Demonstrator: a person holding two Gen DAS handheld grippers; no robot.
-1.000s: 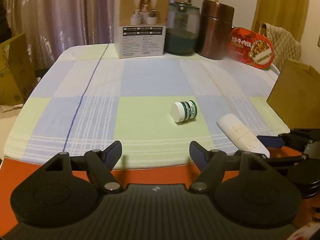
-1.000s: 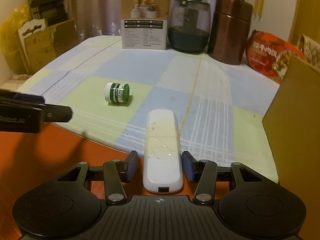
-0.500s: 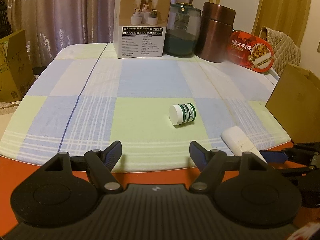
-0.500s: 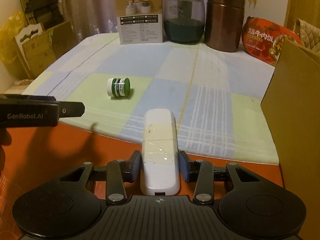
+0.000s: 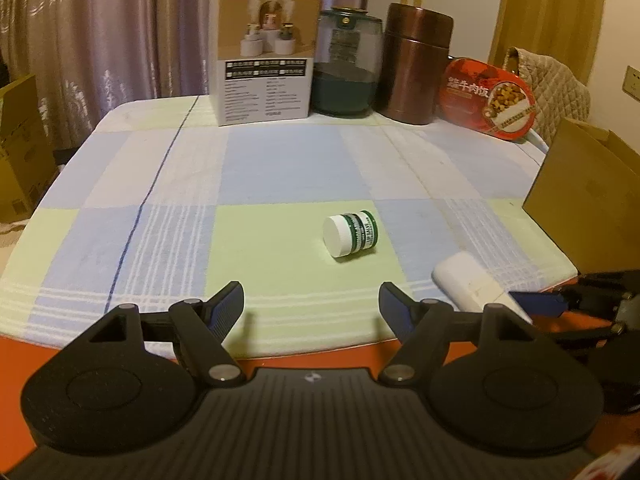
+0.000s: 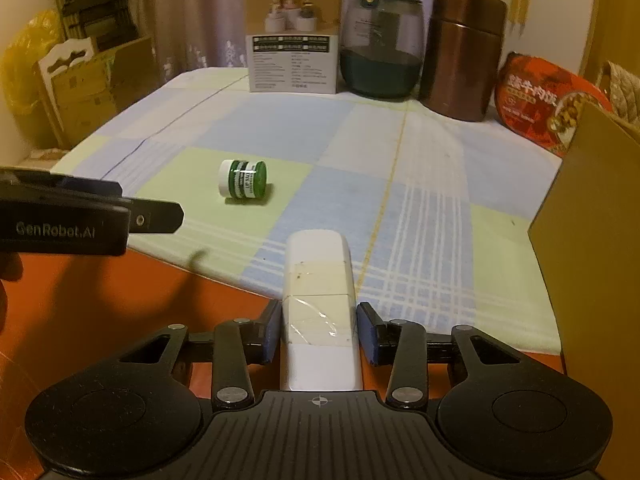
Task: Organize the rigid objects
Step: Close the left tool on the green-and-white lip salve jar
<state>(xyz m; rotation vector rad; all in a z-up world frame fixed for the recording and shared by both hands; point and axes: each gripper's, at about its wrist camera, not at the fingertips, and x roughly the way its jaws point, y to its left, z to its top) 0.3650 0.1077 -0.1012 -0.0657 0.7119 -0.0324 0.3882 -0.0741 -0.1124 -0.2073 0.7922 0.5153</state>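
right gripper [image 6: 318,334] — fingers clamped on the white bar [image 6: 318,304], one pad on each long side, no gap visible at either pad. the grip sits on the near half of the bar; the far half projects past the fingertips toward 12 o'clock over the edge of the checked cloth [image 6: 400,152]. the bar's long axis runs along the gripper's own pointing line, so the fingers cross it squarely. whether the bar rests on the desk [image 6: 100,300] or is just clear of it cannot be told.

left gripper [image 5: 312,306] — fingers well apart, nothing between them. it hangs over the near desk edge, pointing down at the cloth.

jar [image 5: 351,233] — lies on its side on a green square, white cap toward 9 o'clock in the left view. it sits at about 12 to 1 o'clock from the left fingers, near them; from the right gripper it lies at 11 o'clock, well apart. the left hand is judged the nearer.

cardboard box [image 6: 592,240] stands at 3 o'clock of the right gripper, near the bar — the likely destination, as a judgement only.
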